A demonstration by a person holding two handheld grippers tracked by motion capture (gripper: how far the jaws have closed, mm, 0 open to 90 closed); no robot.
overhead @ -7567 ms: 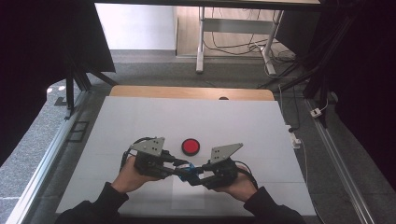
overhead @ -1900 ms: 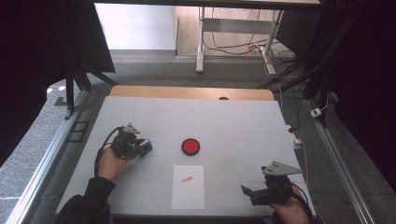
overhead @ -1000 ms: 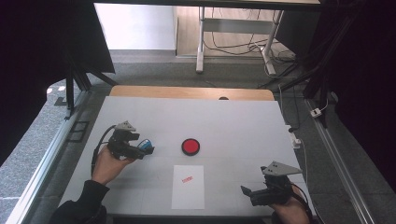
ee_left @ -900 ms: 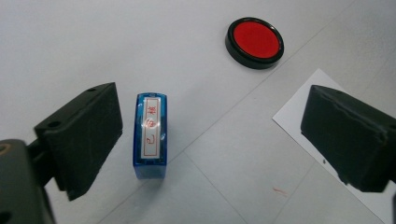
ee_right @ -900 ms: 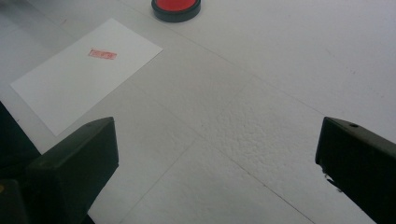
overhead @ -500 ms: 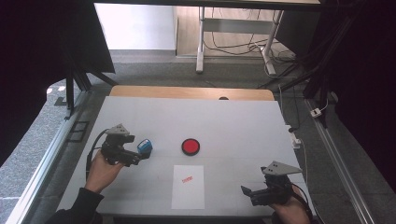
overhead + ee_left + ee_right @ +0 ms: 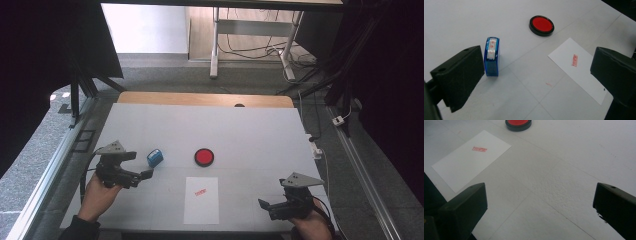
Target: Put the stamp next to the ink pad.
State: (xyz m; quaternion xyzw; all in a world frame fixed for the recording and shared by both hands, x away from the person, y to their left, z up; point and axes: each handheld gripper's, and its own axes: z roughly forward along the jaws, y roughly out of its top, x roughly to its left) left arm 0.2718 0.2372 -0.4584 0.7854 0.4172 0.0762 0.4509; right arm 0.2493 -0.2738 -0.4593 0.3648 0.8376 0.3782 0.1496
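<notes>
A blue stamp [image 7: 155,157] [image 7: 491,56] lies on its side on the white table, free of any grip. My left gripper [image 7: 146,174] [image 7: 539,82] is open just beside and behind it. A round red ink pad [image 7: 204,156] [image 7: 541,25] [image 7: 518,123] sits at mid-table. A white sheet of paper [image 7: 201,200] [image 7: 580,68] [image 7: 470,158] with a small red stamp mark [image 7: 201,191] lies in front of the pad. My right gripper [image 7: 264,204] [image 7: 539,207] is open near the front right edge, with nothing between its jaws.
The white table [image 7: 260,140] has a wooden strip [image 7: 200,99] along its far edge. A small red smear [image 7: 548,84] marks the table near the paper. Metal rails run along both sides, and desk legs with cables stand beyond.
My left gripper let go of the blue stamp and drew back toward the front left, leaving the stamp lying on the table. The right gripper has stayed still.
</notes>
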